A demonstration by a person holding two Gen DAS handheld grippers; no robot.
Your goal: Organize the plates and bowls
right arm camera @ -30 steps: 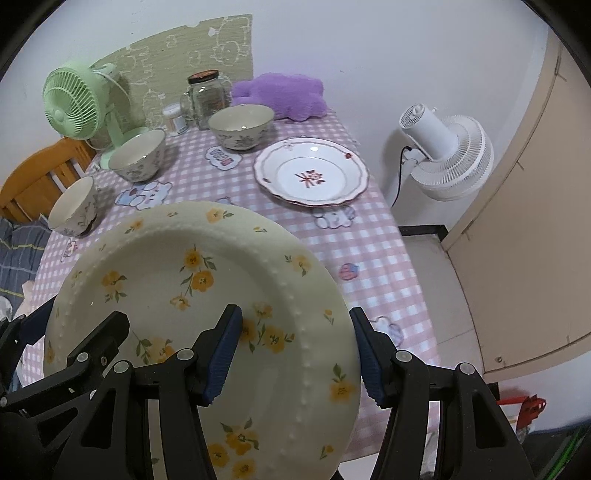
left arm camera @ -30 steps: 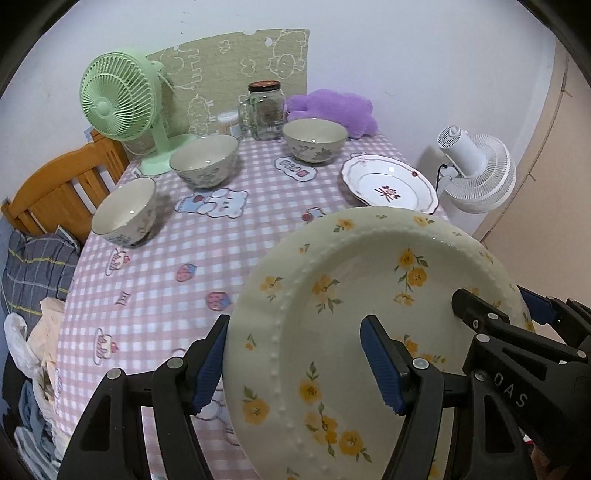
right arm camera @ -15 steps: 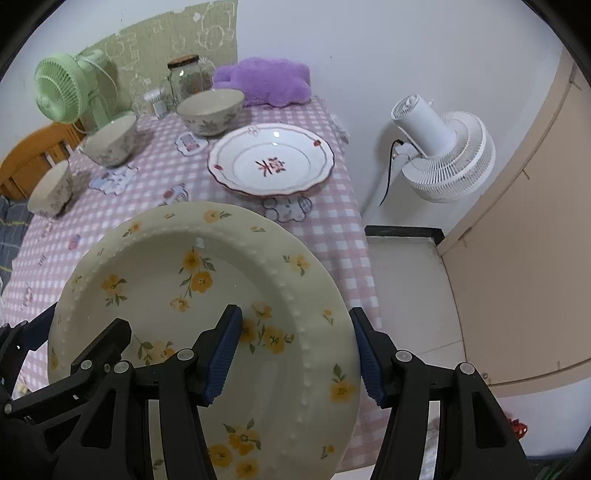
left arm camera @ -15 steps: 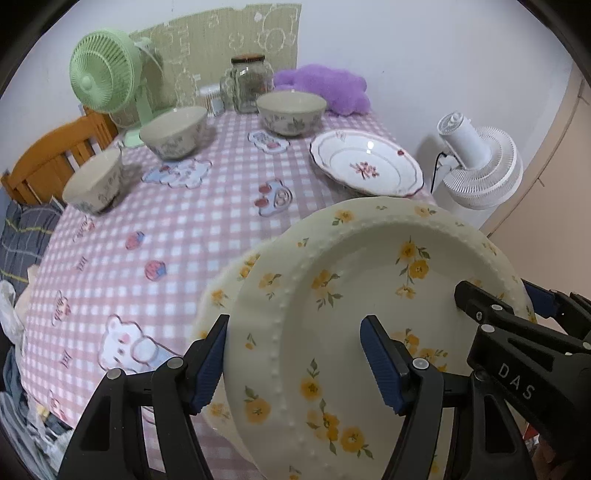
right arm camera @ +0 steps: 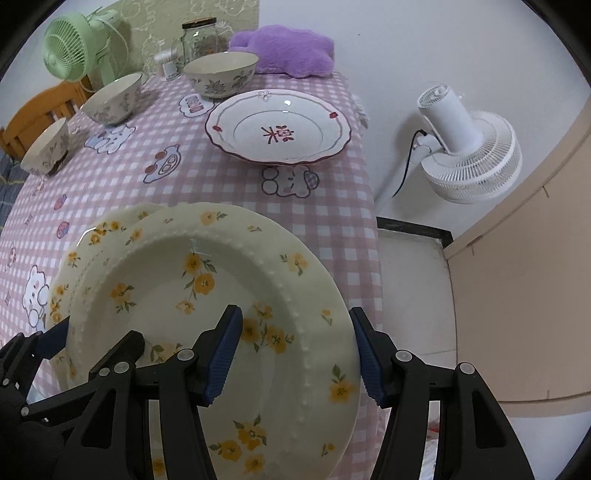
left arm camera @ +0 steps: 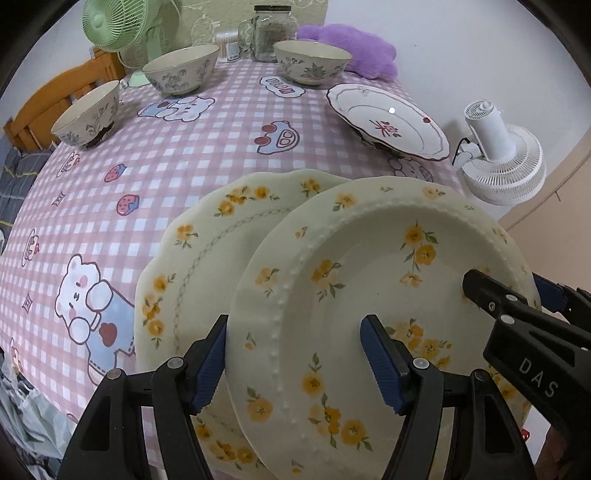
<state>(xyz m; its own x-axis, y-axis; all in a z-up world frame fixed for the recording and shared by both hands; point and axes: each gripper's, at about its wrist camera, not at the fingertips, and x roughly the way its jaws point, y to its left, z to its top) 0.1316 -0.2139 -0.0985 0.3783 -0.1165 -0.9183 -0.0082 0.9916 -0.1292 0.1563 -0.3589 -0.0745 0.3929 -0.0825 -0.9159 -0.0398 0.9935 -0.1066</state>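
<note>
A cream plate with yellow flowers and a beaded rim (left arm camera: 369, 288) (right arm camera: 207, 295) is held between both grippers, tilted, just above a second cream flowered plate (left arm camera: 207, 266) (right arm camera: 96, 236) on the pink checked table. My left gripper (left arm camera: 295, 362) straddles its left rim, one finger under and one over. My right gripper (right arm camera: 295, 354) does the same on the right rim; its finger shows in the left wrist view (left arm camera: 491, 295). A white plate with red marks (left arm camera: 388, 122) (right arm camera: 277, 129) and three patterned bowls (left arm camera: 312, 66) (left arm camera: 181, 74) (left arm camera: 86, 114) stand farther back.
A green fan (left arm camera: 114, 26), a glass jar (left arm camera: 269, 33) and a purple cushion (left arm camera: 354, 48) stand at the table's far edge. A white fan (right arm camera: 465, 147) stands on the floor right of the table. A wooden chair (left arm camera: 55, 96) is at the left.
The held plate has come lower and nearer the table's front. A second flowered plate now shows beneath its left side. Both grippers still hold the rim.
</note>
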